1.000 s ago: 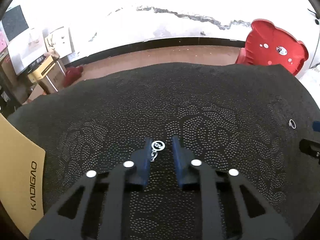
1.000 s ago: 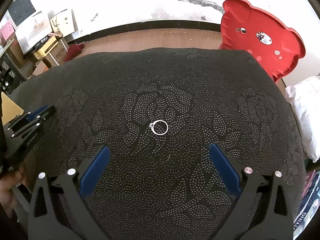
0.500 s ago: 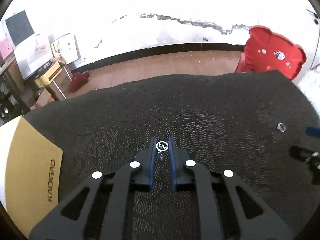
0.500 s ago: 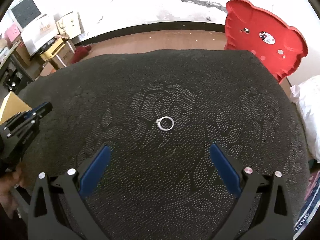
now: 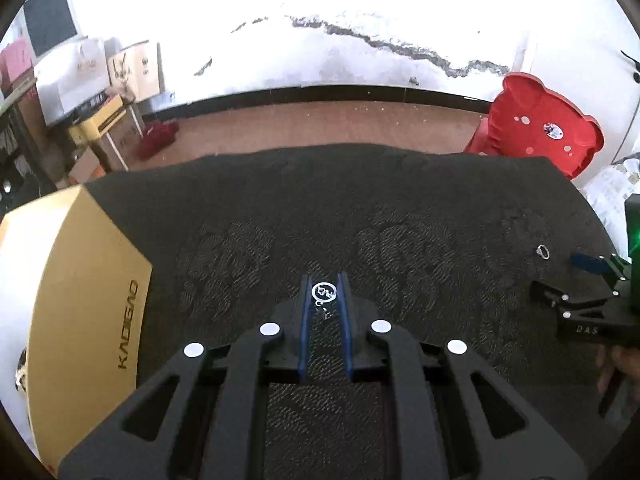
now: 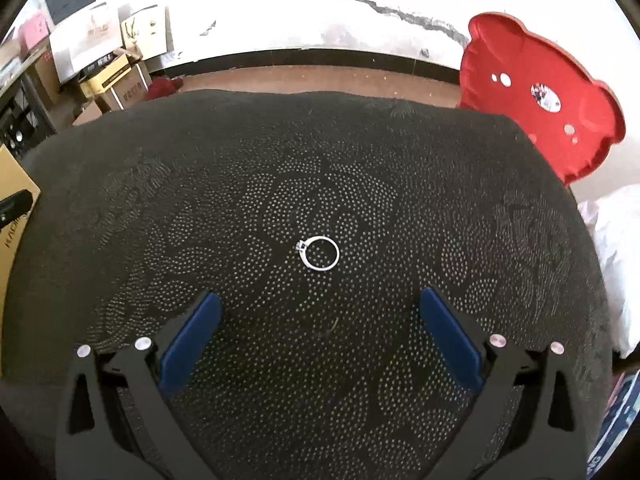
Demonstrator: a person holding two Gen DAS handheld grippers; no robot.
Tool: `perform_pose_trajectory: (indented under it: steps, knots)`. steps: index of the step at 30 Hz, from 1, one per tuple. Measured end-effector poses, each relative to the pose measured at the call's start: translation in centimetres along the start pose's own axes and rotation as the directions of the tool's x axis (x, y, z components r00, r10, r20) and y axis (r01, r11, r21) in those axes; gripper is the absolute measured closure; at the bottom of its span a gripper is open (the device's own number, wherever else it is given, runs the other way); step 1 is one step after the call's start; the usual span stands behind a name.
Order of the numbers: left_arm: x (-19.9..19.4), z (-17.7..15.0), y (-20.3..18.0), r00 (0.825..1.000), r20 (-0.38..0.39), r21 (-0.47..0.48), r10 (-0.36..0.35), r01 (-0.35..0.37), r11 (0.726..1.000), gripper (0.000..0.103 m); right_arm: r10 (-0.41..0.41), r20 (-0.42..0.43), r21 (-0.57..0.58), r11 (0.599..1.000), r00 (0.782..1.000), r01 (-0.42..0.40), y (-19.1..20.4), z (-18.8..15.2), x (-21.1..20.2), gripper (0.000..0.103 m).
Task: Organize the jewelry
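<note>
Left gripper (image 5: 324, 294): fingers nearly together, pinching a small silver round pendant (image 5: 322, 291) with a short dangling chain, over the dark dotted, flower-patterned cloth covering the surface (image 5: 420, 216). Right gripper (image 6: 320, 332): blue-padded fingers wide apart, holding nothing; a thin silver ring (image 6: 320, 253) lies flat on the cloth ahead of them. Only the left view shows the tan cardboard box (image 5: 76, 300) fully, lettered side up.

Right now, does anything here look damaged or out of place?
Yes: a dark jagged crack runs across the white wall behind the table, with paint flaking around it. On the black cloth nothing is spilled; a silver ring lies loose and alone in the middle, not yet put away.
</note>
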State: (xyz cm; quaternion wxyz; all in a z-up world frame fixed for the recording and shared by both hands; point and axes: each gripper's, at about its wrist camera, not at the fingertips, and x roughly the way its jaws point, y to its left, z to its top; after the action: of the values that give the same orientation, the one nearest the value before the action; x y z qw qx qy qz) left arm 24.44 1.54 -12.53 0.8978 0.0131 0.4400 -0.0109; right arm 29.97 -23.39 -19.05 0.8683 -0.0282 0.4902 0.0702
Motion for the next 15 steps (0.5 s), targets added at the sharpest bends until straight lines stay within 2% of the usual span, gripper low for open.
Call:
perform_pose_trajectory:
  steps: [1,3,4,7,8,9,10,12,15]
  knots:
    - [-0.1,0.1,0.3,1.000,0.000,-0.001,0.001,-0.001,1.000,0.090,0.000,0.004,0.000,1.000,1.000,0.000,-0.1,0.2,0.0,0.013]
    - [-0.3,0.1,0.8,1.000,0.007,-0.001,0.009,-0.009,1.000,0.090,-0.001,0.010,0.006,1.000,1.000,0.001,-0.1,0.4,-0.2,0.032]
    - [-0.4,0.0,0.9,1.000,0.010,0.001,0.014,-0.014,1.000,0.090,0.001,0.011,0.009,1.000,1.000,-0.001,-0.2,0.6,-0.3,0.036]
    - [-0.3,-0.1,1.0,1.000,0.006,0.007,0.018,-0.018,1.000,0.090,0.007,0.020,0.017,1.000,1.000,-0.008,-0.6,0.8,-0.4,0.058]
    - [-0.2,-0.2,0.9,1.000,-0.002,0.010,0.015,-0.015,1.000,0.090,0.004,0.024,0.014,1.000,1.000,-0.005,-0.7,0.8,-0.5,0.072]
    - [-0.1,-0.3,0.9,1.000,-0.006,0.012,0.016,-0.016,1.000,0.090,0.014,0.022,0.014,1.000,1.000,-0.014,-0.6,0.8,-0.4,0.080]
    - [0.0,-0.3,0.8,1.000,-0.010,0.015,0.015,-0.015,1.000,0.090,0.008,0.021,0.010,1.000,1.000,-0.008,-0.5,0.9,-0.4,0.080]
    - [0.0,-0.3,0.7,1.000,-0.017,0.017,0.011,-0.010,1.000,0.090,0.011,0.018,-0.008,1.000,1.000,-0.011,-0.1,0.9,-0.4,0.089]
    - [-0.2,-0.4,0.5,1.000,-0.012,0.025,0.005,-0.005,1.000,0.090,0.003,0.020,-0.026,1.000,1.000,-0.002,0.7,0.8,-0.4,0.095]
